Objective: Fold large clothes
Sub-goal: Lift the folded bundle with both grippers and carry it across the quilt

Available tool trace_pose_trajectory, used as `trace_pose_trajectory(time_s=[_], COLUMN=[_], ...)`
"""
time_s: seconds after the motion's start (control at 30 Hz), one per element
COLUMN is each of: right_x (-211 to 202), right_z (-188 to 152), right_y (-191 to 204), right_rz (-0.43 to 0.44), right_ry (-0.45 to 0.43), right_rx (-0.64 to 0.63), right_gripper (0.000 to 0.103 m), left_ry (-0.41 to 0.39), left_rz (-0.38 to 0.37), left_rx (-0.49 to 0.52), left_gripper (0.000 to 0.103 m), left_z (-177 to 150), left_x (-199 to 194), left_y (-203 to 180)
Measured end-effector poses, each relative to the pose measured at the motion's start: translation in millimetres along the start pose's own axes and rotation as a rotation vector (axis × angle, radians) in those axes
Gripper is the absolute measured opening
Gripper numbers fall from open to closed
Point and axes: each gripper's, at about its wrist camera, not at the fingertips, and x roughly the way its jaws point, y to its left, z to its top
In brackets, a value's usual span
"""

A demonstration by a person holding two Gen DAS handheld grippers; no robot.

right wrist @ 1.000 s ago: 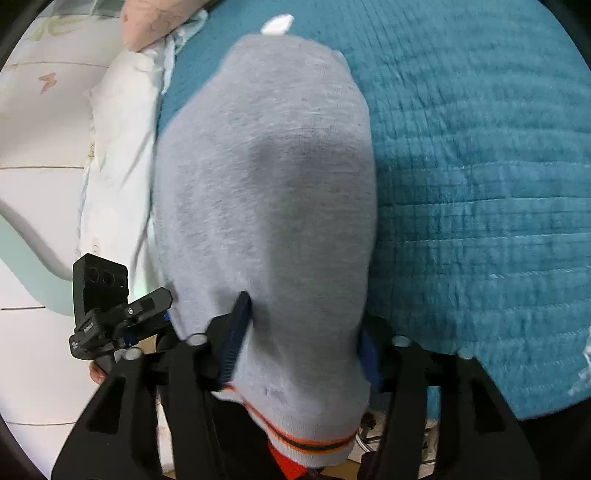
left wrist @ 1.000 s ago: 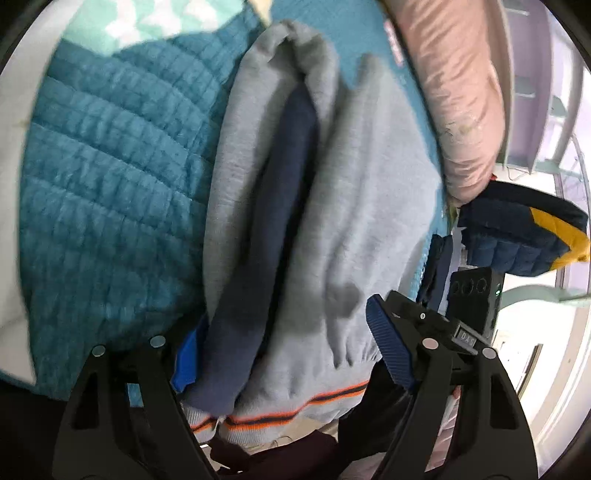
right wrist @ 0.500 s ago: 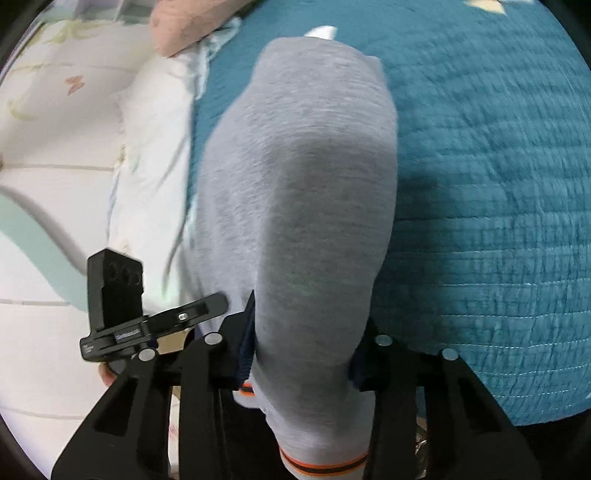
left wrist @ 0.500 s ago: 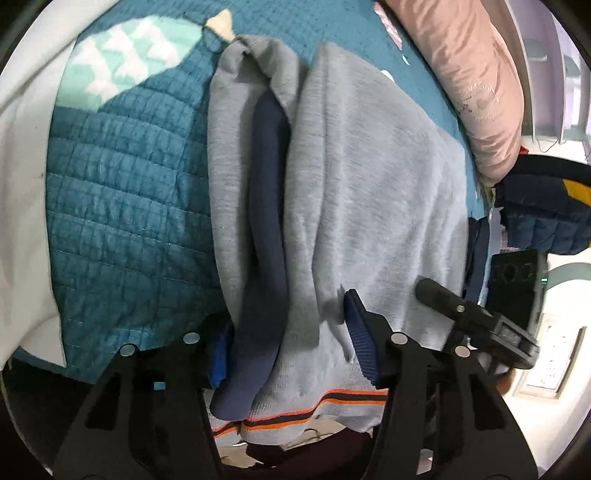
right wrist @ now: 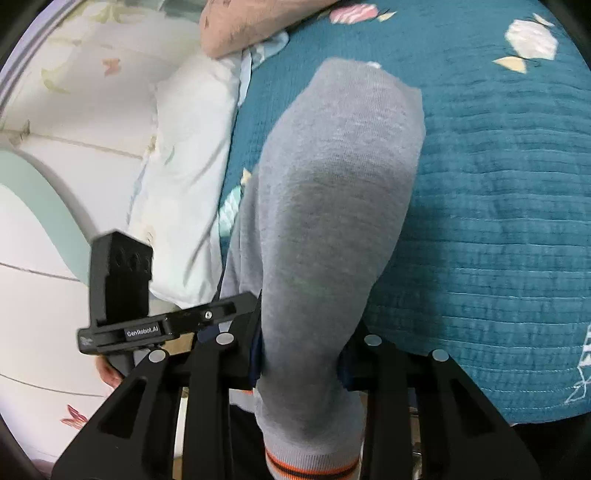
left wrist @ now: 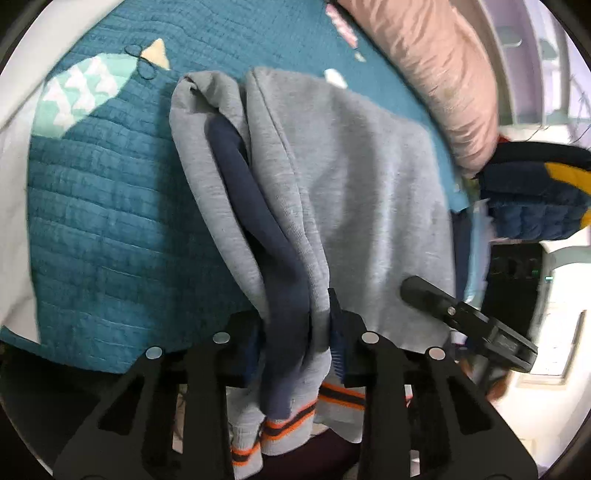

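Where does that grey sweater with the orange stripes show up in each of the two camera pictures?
Left wrist view: the grey sweater fills the middle, its bunched hem pinched in the left claw.
Right wrist view: a grey fold of it runs up the centre, gripped by the right claw.
Shared landmark: the teal quilt beneath it, and the pink pillow.

Right gripper [right wrist: 301, 354] jaws just closed, clamped grey sweatshirt [right wrist: 332, 206] hem. Garment stretched toward 12 o'clock over teal quilt [right wrist: 498, 221]. White pillow [right wrist: 188, 155] at 10 o'clock.
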Motion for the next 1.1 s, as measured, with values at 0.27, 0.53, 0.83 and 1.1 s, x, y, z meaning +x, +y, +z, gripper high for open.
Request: trace_pose_trajectory(time_s=[0.27, 0.53, 0.83, 1.1], right_x=[-44.7, -125.0, -272.3, -397.1], right_z=[1.9, 5.1, 1.7, -7.7], right_y=[-11.0, -35.1, -91.1, -157.3], right_rz=[0.012, 0.027, -0.013, -0.134], right_ry=[-0.075, -0.188, -0.358, -0.475], right_rx=[-0.006, -0.015, -0.015, 0.012], right_gripper=[0.028, 0.028, 0.028, 0.028], left_ry=[0.004, -0.006, 0.018, 0.099], left_rz=[0.019, 0.005, -0.027, -0.088], left_rx=[0.082, 0.190, 0.373, 0.510], left_gripper=[0.027, 0.027, 0.027, 0.027], left_z=[-2.7, -2.4, -5.5, -18.7], left_x=[9.5, 23.6, 79.4, 171.6], left_y=[-51.9, -137.4, -293.7, -435.0])
